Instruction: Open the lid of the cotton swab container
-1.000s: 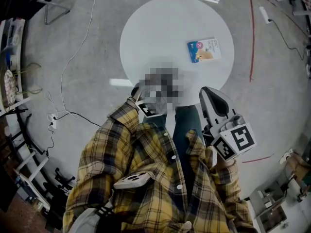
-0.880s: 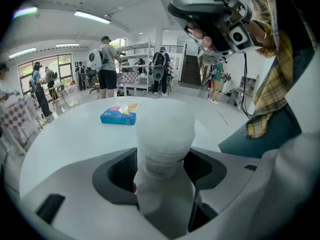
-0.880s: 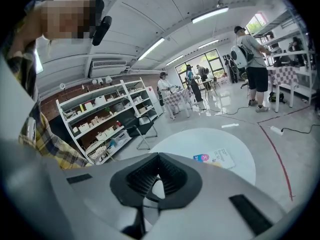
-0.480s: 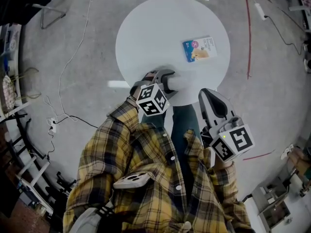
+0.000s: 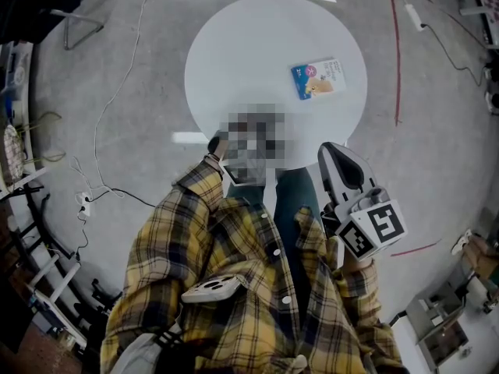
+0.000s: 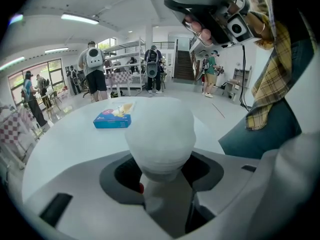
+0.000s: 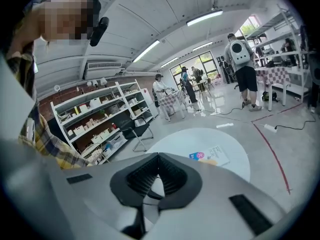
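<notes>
Right claw (image 7: 159, 155) is closed tip to tip, empty, short of the table (image 5: 234, 45) edge. Left claw (image 6: 160, 129) also has its white-wrapped tips together with nothing between them, at the near rim. Cotton swab box (image 6: 114, 117) lies flat well ahead, lid closed, ahead-left of left claw and ahead-right of right.

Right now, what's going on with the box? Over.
Left gripper shut, empty, over table. Right gripper shut, empty, off table. Box lies flat, untouched. Nothing in the way.
</notes>
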`<state>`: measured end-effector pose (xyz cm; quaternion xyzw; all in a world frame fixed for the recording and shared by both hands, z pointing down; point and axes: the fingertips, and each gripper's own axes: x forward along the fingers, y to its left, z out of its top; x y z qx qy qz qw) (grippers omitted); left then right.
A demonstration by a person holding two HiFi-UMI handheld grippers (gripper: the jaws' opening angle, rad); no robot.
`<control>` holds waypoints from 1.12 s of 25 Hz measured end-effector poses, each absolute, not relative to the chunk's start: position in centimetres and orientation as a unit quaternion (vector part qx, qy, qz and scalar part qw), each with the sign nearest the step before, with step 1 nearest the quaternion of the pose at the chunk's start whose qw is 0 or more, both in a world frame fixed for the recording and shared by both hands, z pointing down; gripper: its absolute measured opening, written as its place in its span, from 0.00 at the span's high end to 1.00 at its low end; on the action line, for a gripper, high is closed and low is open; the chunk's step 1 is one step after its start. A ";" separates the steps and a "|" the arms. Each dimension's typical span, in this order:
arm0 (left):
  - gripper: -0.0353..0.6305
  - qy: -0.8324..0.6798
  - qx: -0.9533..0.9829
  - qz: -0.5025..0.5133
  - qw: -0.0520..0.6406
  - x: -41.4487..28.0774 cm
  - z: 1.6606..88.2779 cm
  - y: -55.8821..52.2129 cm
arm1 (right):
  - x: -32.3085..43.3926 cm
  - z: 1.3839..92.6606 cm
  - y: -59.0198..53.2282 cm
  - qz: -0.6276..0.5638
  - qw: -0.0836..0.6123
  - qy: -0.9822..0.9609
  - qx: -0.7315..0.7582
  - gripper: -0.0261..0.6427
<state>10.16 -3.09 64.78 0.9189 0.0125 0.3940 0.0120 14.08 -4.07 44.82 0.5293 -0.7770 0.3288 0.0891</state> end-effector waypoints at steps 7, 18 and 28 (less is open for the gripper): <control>0.59 0.021 0.919 0.394 0.006 10.1 64.7 -2.8 | 13.8 44.7 -4.1 0.327 0.093 -0.779 0.527 0.94; 0.59 0.027 0.919 0.392 0.011 8.7 61.7 -2.0 | 13.5 42.6 -5.0 0.303 0.079 -0.790 0.528 0.94; 0.59 0.015 0.926 0.377 0.006 8.7 55.6 -2.7 | 12.4 38.8 -5.4 0.259 0.061 -0.815 0.514 0.94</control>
